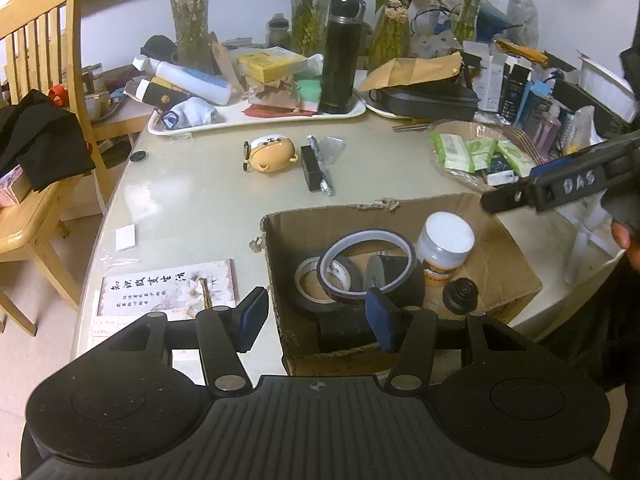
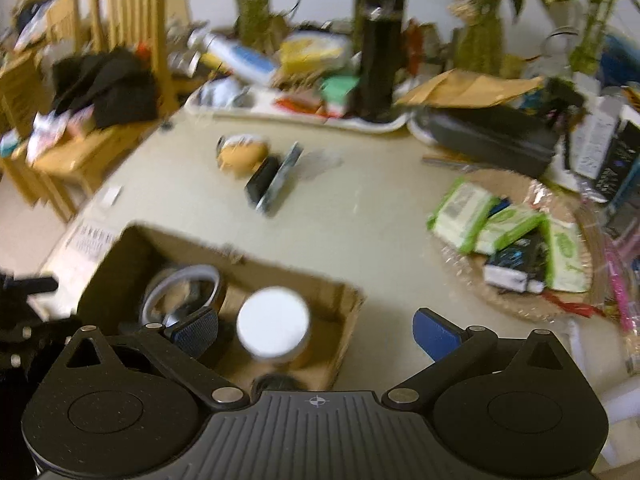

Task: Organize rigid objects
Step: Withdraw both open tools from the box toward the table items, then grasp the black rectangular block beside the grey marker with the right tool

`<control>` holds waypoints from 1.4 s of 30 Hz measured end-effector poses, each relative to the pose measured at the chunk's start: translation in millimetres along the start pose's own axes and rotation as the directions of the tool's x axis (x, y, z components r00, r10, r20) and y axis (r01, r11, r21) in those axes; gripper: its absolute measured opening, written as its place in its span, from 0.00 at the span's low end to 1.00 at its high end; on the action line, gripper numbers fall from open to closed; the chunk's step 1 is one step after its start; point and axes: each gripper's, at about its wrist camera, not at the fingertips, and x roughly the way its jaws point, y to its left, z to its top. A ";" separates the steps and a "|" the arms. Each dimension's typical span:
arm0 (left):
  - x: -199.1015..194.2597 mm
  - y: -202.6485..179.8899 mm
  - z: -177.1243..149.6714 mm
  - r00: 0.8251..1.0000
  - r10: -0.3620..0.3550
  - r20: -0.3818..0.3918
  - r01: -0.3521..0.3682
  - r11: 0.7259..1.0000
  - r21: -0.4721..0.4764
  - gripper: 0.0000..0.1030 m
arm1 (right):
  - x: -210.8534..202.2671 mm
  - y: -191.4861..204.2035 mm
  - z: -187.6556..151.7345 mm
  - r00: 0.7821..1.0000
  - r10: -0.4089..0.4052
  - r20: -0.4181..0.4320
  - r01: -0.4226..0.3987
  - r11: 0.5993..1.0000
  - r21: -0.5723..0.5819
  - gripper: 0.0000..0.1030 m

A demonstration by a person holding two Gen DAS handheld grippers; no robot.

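Your left gripper (image 1: 316,316) hangs over the near edge of the cardboard box (image 1: 500,264), its jaws spread wide and holding nothing. Your right gripper (image 2: 316,332) has its jaws wide apart and bare too. Inside the box sit tape rolls (image 1: 340,280) and a white-lidded jar (image 1: 444,244). Farther out on the worktop (image 1: 192,196) lie a yellow toy (image 1: 270,154) and a black block (image 1: 312,168).

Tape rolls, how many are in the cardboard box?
3, maybe more hidden: a wide black tape roll at the brown cardboard box's left, a thin dark-rimmed roll leaning over it, another black roll behind.
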 end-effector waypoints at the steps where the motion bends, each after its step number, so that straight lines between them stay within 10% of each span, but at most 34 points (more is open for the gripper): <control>1: 0.3 0.4 0.6 1.000 0.001 0.001 -0.001 1.000 -0.005 0.51 | -3.3 -2.6 0.7 1.000 -0.007 0.025 0.007 1.000 0.014 1.00; 20: 15.2 14.7 27.4 0.993 0.116 0.002 -0.115 0.990 -0.078 0.51 | 1.9 -6.3 2.5 0.998 -0.063 0.012 0.063 0.998 0.024 1.00; 42: 29.1 12.6 62.7 0.999 0.039 0.035 -0.035 0.993 -0.110 0.52 | 4.6 -9.5 7.9 0.999 -0.016 0.041 0.014 0.998 0.058 1.00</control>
